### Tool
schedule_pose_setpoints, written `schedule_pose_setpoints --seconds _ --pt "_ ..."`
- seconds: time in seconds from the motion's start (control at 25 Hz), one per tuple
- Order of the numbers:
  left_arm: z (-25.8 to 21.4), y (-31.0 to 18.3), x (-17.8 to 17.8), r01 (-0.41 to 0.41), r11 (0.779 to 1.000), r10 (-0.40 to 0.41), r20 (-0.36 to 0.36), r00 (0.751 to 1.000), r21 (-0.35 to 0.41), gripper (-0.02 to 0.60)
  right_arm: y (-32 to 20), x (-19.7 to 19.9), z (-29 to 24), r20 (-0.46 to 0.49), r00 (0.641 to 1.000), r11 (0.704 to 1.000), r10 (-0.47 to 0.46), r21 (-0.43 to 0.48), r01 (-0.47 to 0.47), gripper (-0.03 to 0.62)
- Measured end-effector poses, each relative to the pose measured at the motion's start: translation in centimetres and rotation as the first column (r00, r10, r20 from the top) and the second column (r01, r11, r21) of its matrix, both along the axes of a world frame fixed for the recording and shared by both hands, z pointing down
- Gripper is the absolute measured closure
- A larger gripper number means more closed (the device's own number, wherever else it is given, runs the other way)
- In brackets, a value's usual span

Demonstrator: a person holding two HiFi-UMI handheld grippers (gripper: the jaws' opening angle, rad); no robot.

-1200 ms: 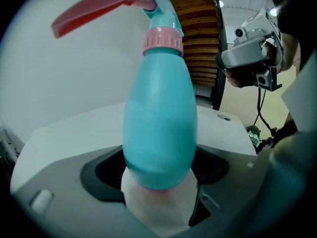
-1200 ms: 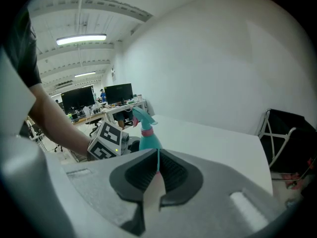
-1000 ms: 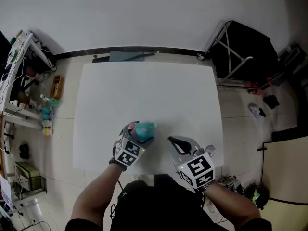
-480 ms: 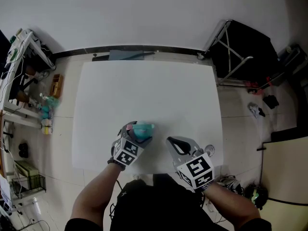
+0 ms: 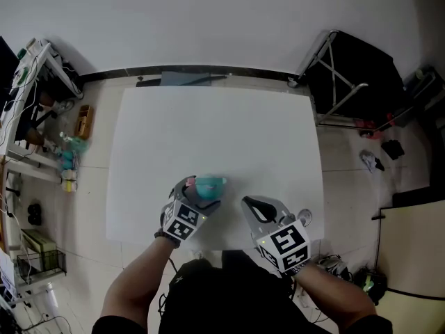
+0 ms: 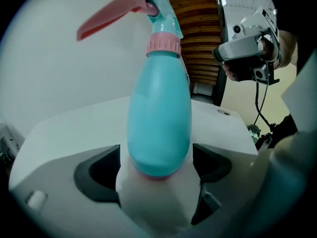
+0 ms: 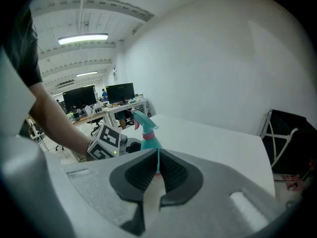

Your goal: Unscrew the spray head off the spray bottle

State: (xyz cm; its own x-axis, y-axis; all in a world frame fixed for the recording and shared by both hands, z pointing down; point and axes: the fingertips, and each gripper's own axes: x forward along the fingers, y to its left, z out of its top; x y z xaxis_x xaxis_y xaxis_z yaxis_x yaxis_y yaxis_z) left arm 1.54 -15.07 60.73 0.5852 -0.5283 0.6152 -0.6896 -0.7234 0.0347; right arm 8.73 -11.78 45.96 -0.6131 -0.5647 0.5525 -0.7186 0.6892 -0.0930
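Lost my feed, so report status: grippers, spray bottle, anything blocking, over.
Left gripper jaws just opening, spray bottle upright between them. Right gripper shut, empty. Spray head on. Nothing blocking.

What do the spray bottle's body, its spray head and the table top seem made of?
Spray bottle body: probably plastic, opaque teal, smooth with a soft sheen. Spray head: likely moulded plastic; pink trigger, ribbed pink collar. Table top: white, matte, even; laminate or painted board, I cannot tell.
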Motion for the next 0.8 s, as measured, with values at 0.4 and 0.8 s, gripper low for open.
schedule_pose_setpoints --seconds 0.4,0.8 --pt "-2.5 1.5 -2.2 0.022 0.999 -0.022 0.005 1.0 0.047 0.151 0.8 -1.8 -0.2 0.005 1.0 1.0 0.01 0.017 -0.01 0.591" --pt "-7.0 4.0 -3.4 0.007 0.995 -0.005 -0.015 1.0 0.096 0.303 2.4 -3.5 -1.1 0.019 0.997 0.996 0.074 0.04 -0.075 0.6"
